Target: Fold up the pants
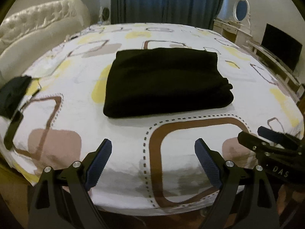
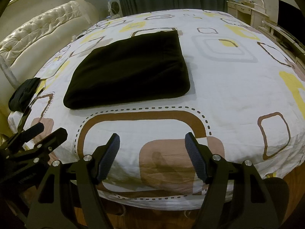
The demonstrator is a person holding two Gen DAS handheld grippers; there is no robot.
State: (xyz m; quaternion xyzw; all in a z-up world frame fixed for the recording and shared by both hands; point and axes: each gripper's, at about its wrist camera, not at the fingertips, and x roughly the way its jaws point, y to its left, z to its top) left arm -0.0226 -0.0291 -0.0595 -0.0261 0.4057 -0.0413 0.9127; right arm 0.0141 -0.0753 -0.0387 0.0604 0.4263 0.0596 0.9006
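Note:
The black pants lie folded into a thick rectangle in the middle of the bed; they also show in the right wrist view. My left gripper is open and empty, held over the bed's near edge, short of the pants. My right gripper is open and empty, also over the near edge, with the pants ahead and to its left. Each gripper shows at the side of the other's view: the right one, the left one.
The bed has a white sheet with brown, yellow and grey squares. A dark bundle of cloth lies at its left edge, by a phone-like object. A cream tufted headboard stands left; a dresser and TV stand right.

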